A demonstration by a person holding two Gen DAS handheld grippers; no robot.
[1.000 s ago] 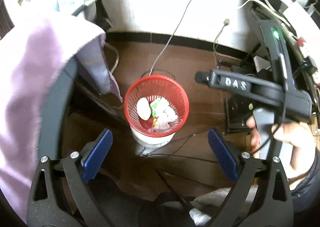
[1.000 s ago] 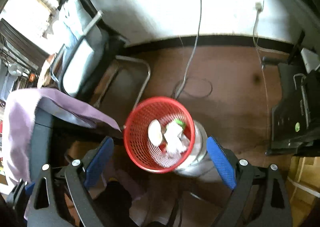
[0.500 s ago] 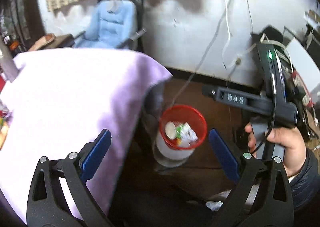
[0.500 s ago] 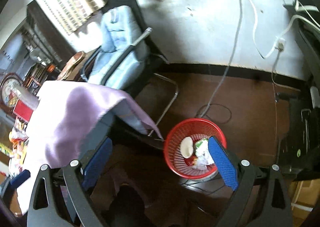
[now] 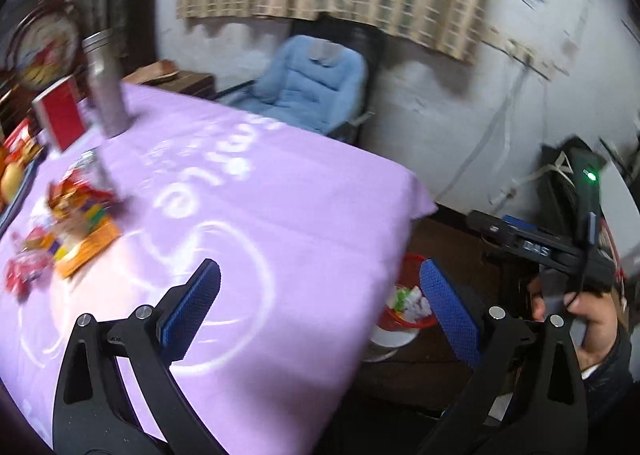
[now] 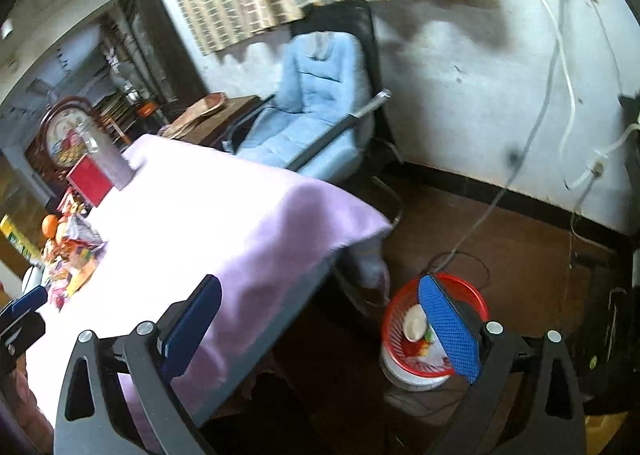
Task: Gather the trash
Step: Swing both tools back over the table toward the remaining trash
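Observation:
A red mesh bin [image 6: 472, 297] [image 5: 412, 321] with crumpled wrappers and a pale round piece inside stands on the brown floor beside the table. Colourful snack wrappers [image 5: 76, 215] [image 6: 78, 251] lie in a heap at the far left of the purple tablecloth [image 5: 248, 223] [image 6: 208, 215]. My left gripper [image 5: 316, 303] hovers open over the cloth's near right part, holding nothing. My right gripper [image 6: 320, 323] is open and empty, above the table corner and the bin. The right gripper's body, held by a hand [image 5: 592, 315], shows in the left wrist view.
A blue padded chair [image 6: 316, 107] [image 5: 308, 83] stands behind the table by the white wall. A grey metal flask [image 5: 106, 91] and a red box [image 5: 60, 113] stand at the table's far left, with oranges [image 6: 54, 229] nearby. Cables [image 6: 480, 223] trail over the floor.
Both grippers have risen and swung left, from looking down at the red bin to looking across the purple table. The bin now sits low at the right. Both stayed open.

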